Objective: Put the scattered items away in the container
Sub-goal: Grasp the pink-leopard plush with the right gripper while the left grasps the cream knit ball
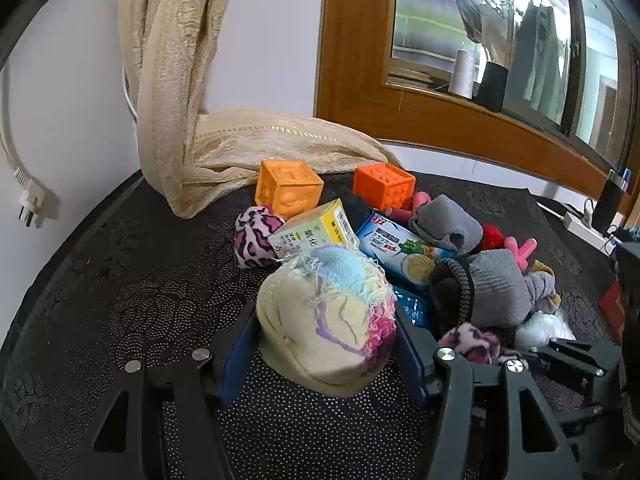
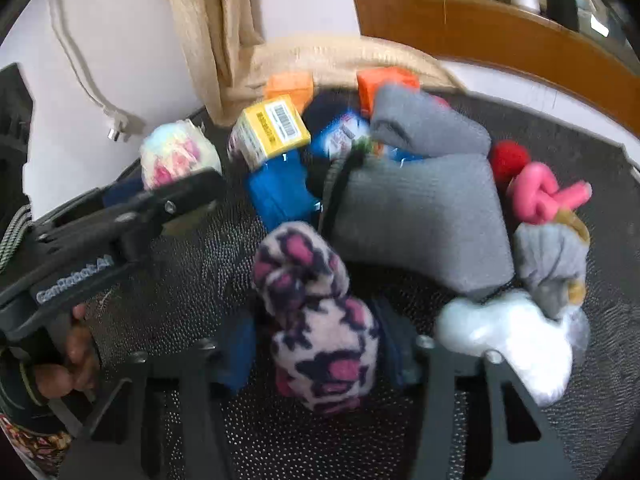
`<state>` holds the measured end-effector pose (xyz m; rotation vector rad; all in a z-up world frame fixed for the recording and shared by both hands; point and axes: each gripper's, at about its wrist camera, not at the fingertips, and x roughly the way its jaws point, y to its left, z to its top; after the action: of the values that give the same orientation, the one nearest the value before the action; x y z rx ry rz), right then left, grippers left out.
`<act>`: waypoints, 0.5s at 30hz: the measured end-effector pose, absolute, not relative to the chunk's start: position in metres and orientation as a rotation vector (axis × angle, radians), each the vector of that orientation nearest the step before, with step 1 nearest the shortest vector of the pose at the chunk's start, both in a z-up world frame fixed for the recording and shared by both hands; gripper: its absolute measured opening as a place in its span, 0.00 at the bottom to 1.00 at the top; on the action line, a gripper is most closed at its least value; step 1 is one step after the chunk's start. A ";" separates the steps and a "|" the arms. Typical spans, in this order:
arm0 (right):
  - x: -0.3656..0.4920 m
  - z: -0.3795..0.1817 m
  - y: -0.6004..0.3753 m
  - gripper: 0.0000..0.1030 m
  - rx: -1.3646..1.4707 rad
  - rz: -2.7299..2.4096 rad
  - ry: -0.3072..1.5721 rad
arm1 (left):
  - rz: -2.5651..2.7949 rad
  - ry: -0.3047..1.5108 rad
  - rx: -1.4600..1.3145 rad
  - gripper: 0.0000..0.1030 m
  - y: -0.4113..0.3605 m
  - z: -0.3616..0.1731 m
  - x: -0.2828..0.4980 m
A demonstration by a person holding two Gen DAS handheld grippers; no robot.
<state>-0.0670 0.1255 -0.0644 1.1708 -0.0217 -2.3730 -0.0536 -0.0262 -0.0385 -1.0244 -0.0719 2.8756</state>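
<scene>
Left tool [image 1: 326,344] grips pastel sock ball [image 1: 326,320] | right tool [image 2: 320,344] straddles leopard sock [image 2: 316,316], closure unclear | we lift slowly, clearing desk [image 1: 120,280] clutter.

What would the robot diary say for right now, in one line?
left gripper: around cream fuzzy sock | right gripper: around pink leopard sock | both on table | container: unseen

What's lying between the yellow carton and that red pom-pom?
In the right wrist view, a blue packet and a rolled grey sock lie between the yellow carton and the red pom-pom.
</scene>
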 end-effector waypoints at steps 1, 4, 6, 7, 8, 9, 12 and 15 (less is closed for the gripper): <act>-0.066 -0.064 0.127 0.46 1.170 -2.374 -0.026 | 2.874 -0.072 -1.024 0.63 -0.025 -0.038 -0.053; -0.063 -0.063 0.128 0.40 1.155 -2.389 -0.025 | 2.872 -0.068 -1.020 0.63 -0.024 -0.038 -0.052; -0.059 -0.058 0.132 0.39 1.131 -2.415 -0.027 | 2.877 -0.066 -1.010 0.63 -0.024 -0.037 -0.050; -0.057 -0.056 0.134 0.39 1.116 -2.429 -0.030 | 2.880 -0.066 -1.005 0.63 -0.024 -0.036 -0.048; -0.055 -0.053 0.136 0.38 1.101 -2.444 -0.033 | 2.884 -0.065 -1.002 0.63 -0.024 -0.036 -0.048; -0.053 -0.051 0.138 0.38 1.086 -2.458 -0.035 | 2.890 -0.062 -0.997 0.63 -0.024 -0.035 -0.048; -0.046 -0.044 0.144 0.38 1.041 -2.500 -0.044 | 2.911 -0.044 -0.976 0.63 -0.023 -0.033 -0.045; -0.040 -0.036 0.149 0.38 0.995 -2.552 -0.048 | 2.927 -0.023 -0.955 0.63 -0.021 -0.031 -0.042</act>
<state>-0.0397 0.1494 -0.0358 0.9952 -0.0483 -2.5515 -0.0423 -0.0207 -0.0311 -0.9545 -0.0229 2.9265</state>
